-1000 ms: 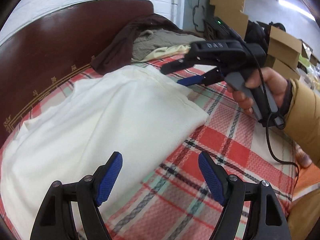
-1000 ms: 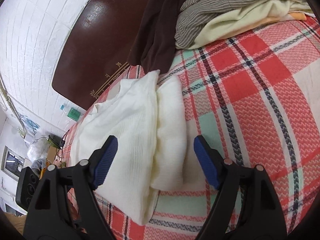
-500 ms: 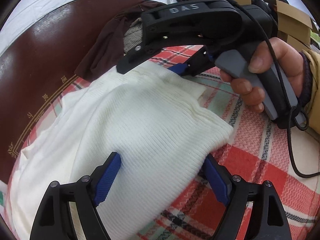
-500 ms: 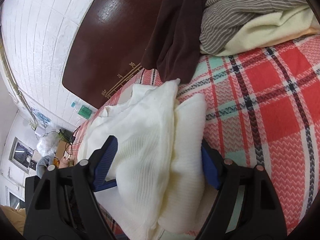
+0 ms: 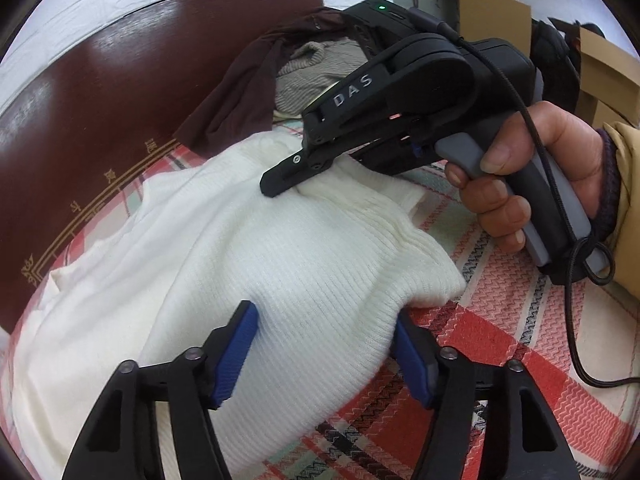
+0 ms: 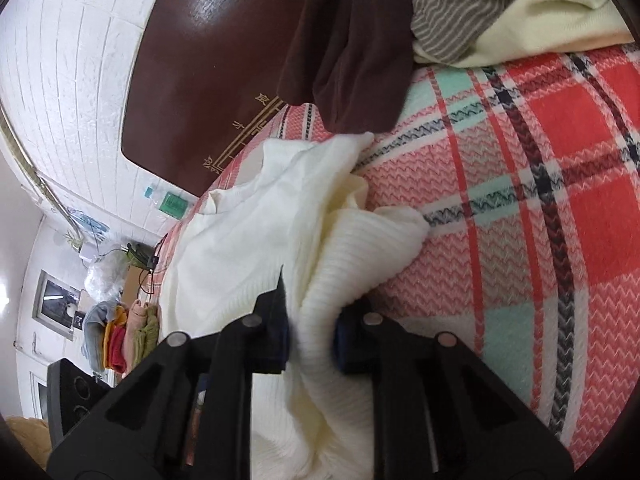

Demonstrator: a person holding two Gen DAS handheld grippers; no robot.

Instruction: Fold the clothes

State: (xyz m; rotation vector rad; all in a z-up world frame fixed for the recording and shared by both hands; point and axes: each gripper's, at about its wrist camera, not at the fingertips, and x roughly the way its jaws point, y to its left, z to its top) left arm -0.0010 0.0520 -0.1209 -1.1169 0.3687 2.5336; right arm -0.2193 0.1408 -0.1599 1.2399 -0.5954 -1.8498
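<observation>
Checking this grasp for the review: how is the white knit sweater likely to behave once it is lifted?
Probably floppy: the white knit sweater bunches into soft folds where the right gripper pinches it. Probably light, since a small pinch gathers it. Its ribbed knit likely resists slipping.

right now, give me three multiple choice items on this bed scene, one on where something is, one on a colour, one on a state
1. Where does the dark brown garment lie?
A. draped over the headboard end of the bed
B. under the white sweater
C. in the left tool

2. What colour are the left tool's pads?
A. red
B. blue
C. green

3. What is the right tool doing?
A. standing open above the blanket
B. lying on the blanket
C. shut on a fold of the white sweater

Key: 1 A, it hangs by the headboard beside the striped clothes pile. 2 B, both pads show blue in the left wrist view. 3 C, knit fabric bunches between its closed jaws.
</observation>
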